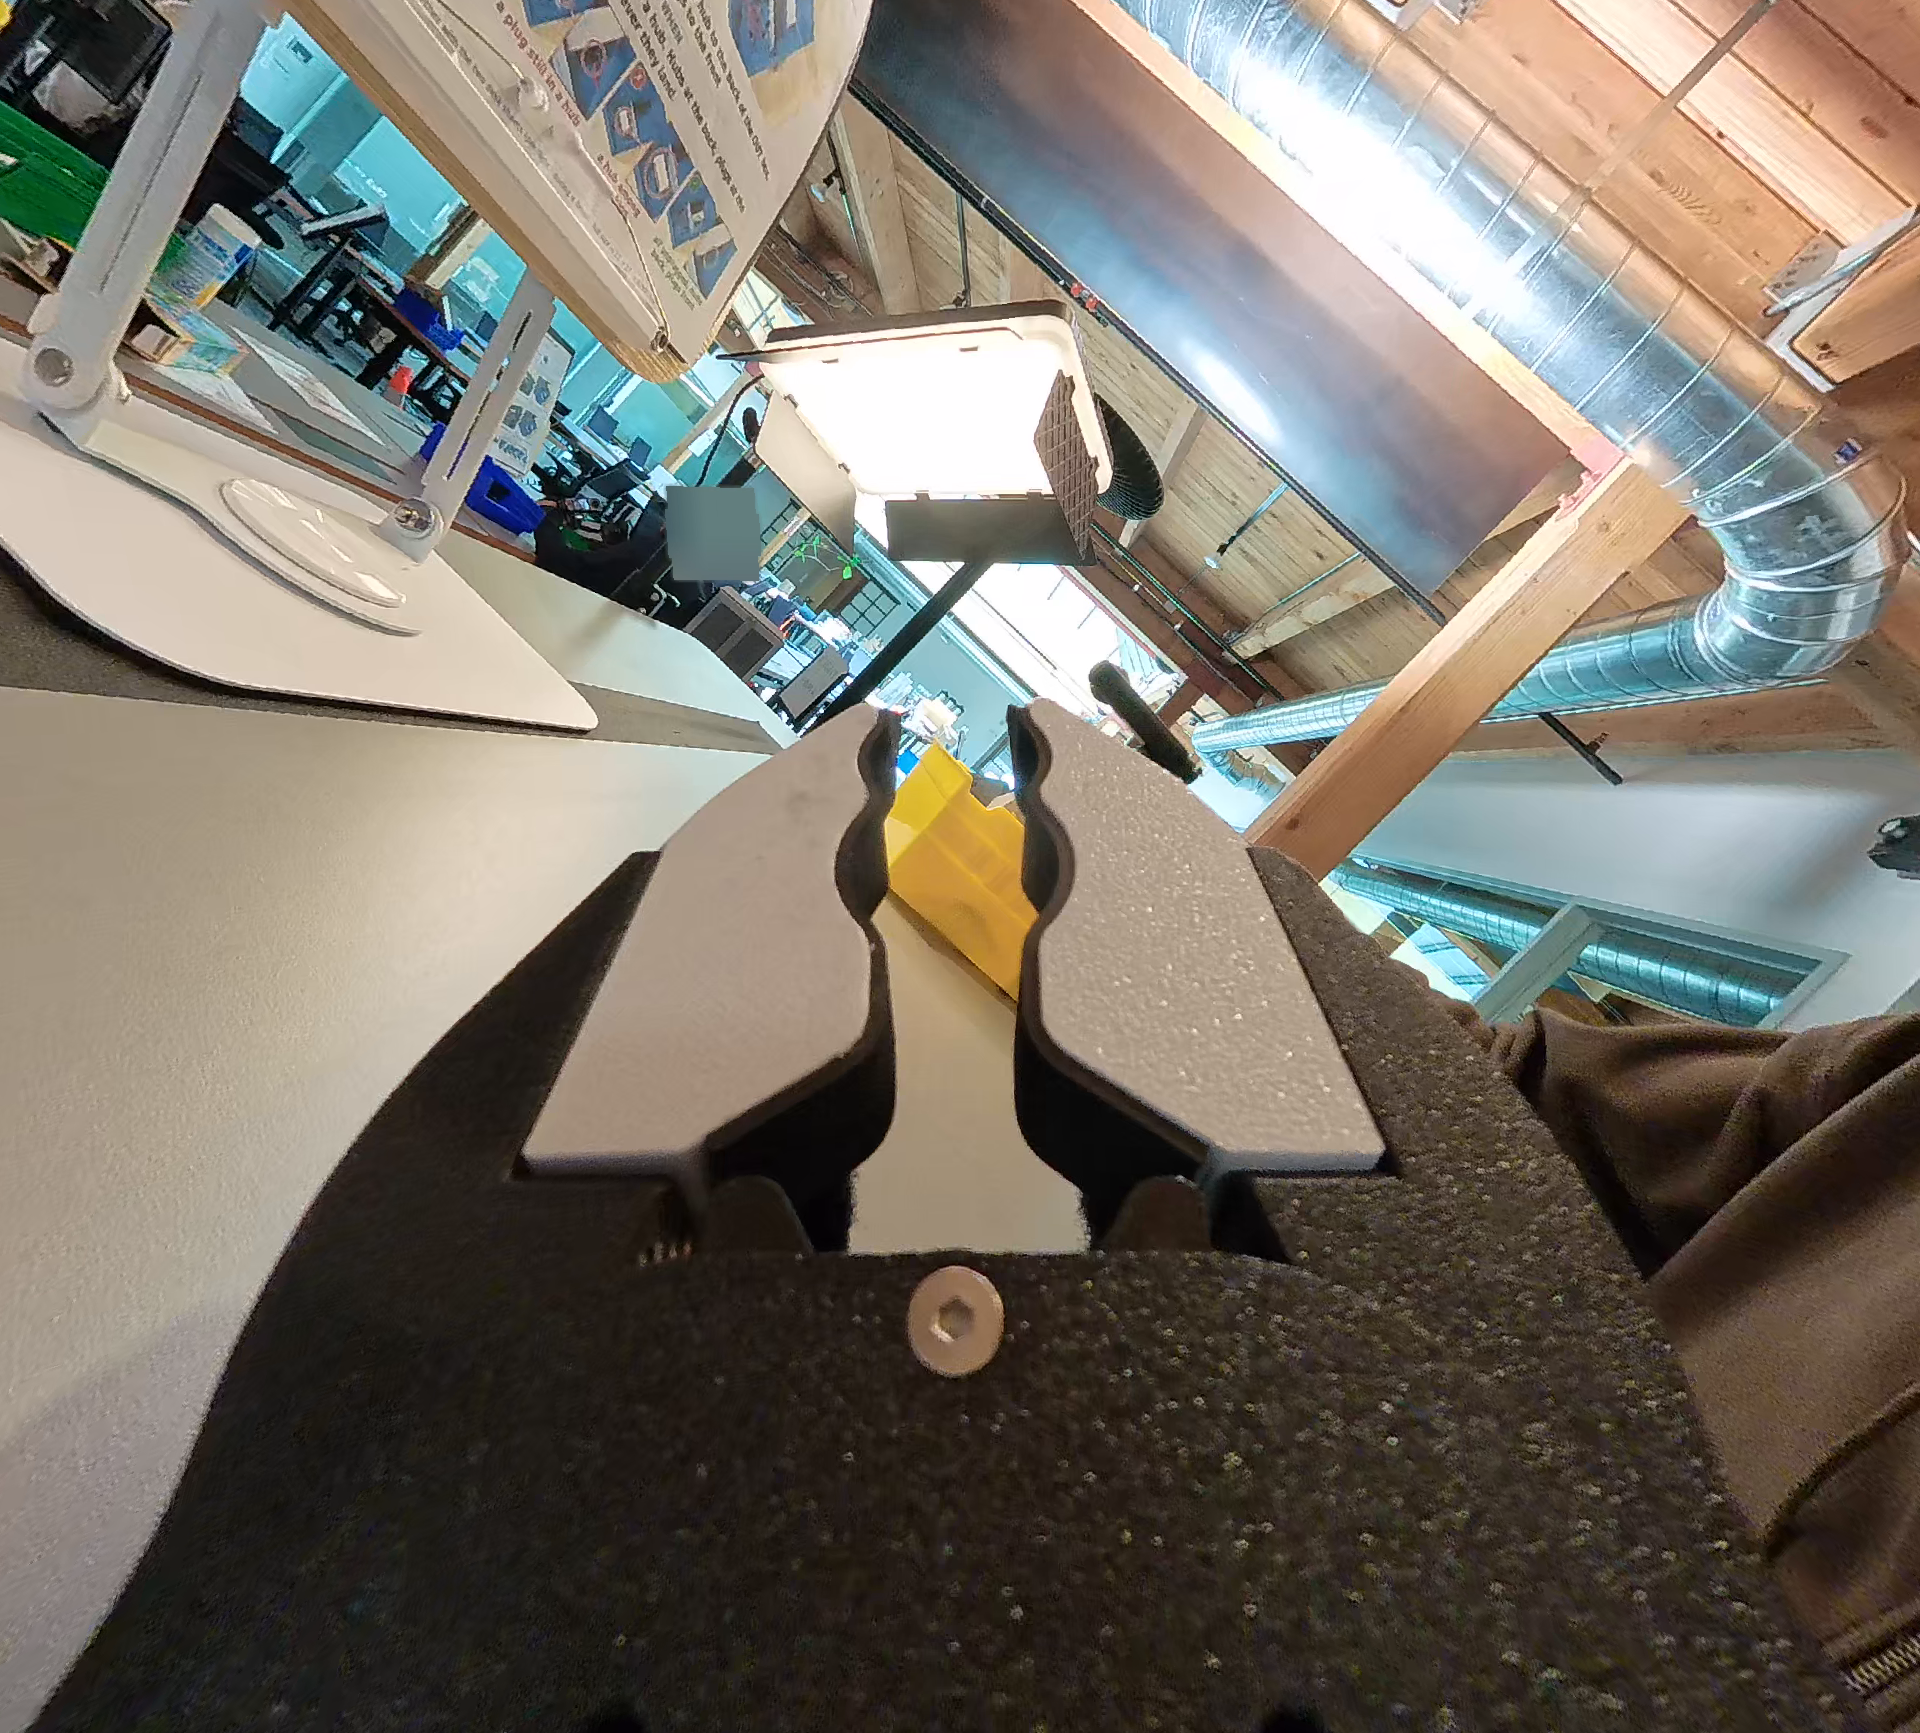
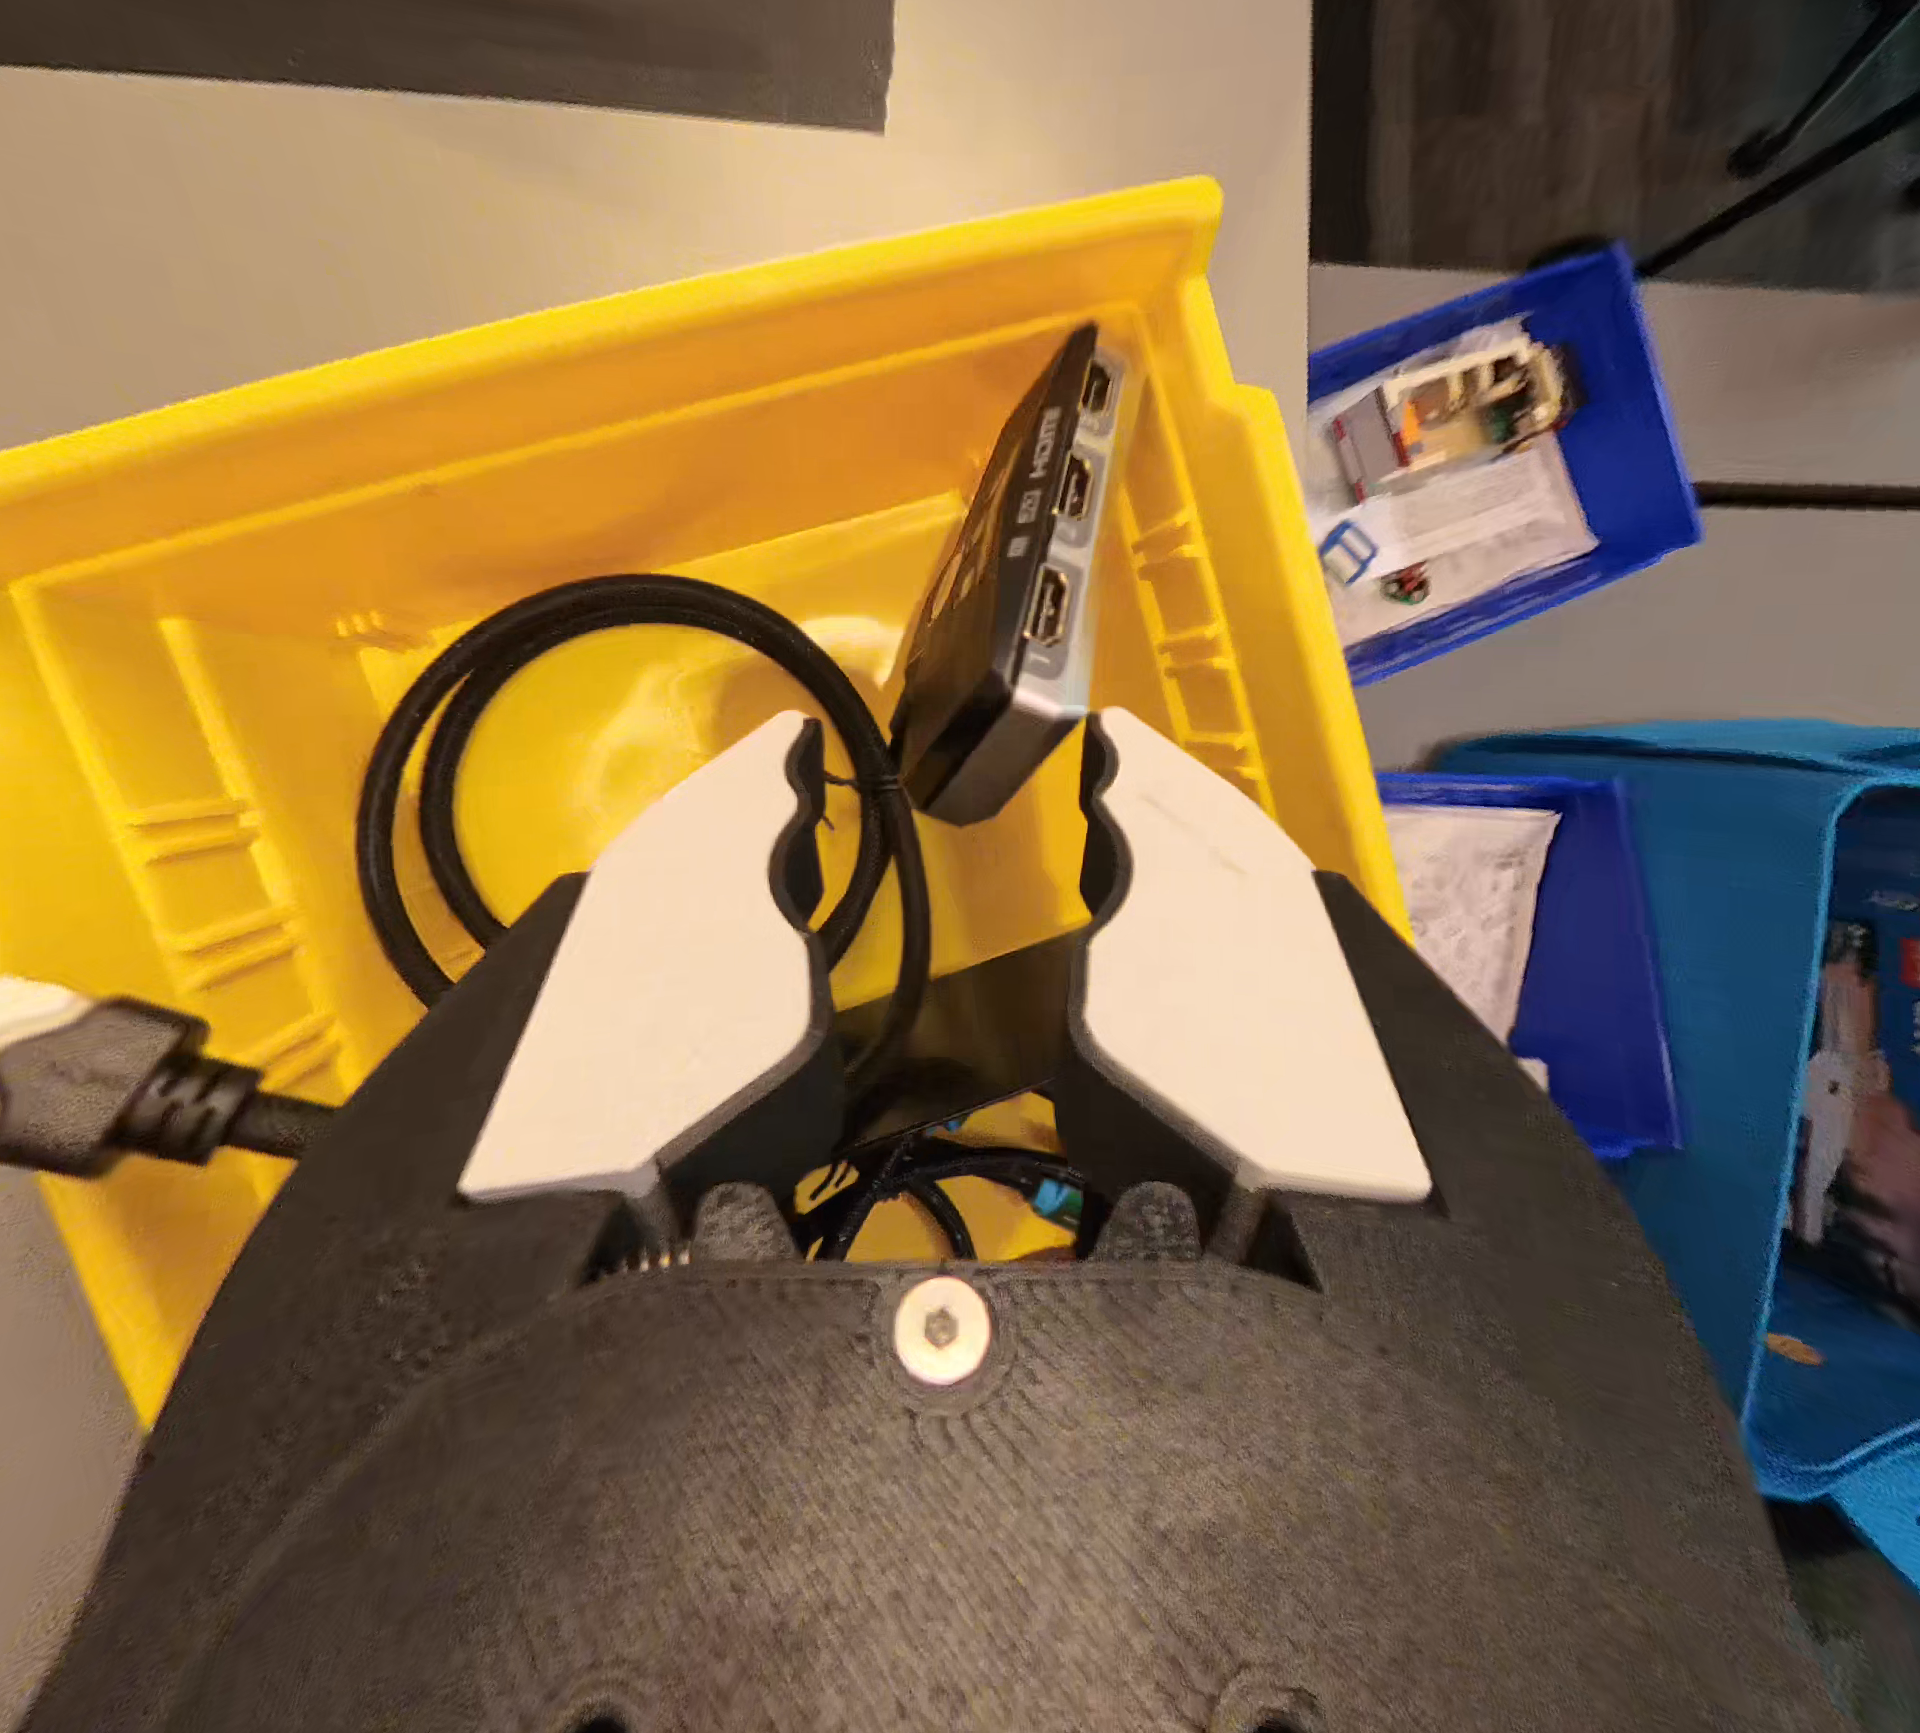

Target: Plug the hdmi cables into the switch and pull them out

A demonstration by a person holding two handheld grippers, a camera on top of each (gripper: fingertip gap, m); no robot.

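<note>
your right tongs (image 2: pixel 945 748) hang released over the yellow bin (image 2: pixel 623 395), flanking the black switch box (image 2: pixel 997 603) propped against its wall; closing could snag the coiled cable (image 2: pixel 436 717). left tongs (image 1: pixel 951 727) released, empty.

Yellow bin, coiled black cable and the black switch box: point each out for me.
Yellow bin (image 2: pixel 623 457): right wrist view, inner back wall.
Coiled black cable (image 2: pixel 582 594): right wrist view, top of loop.
Black switch box (image 2: pixel 977 644): right wrist view, dark top face.

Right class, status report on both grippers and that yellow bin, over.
Left gripper open, empty, above table. Right gripper open over yellow bin, by black port hub. Coiled black cable beside it.
</note>
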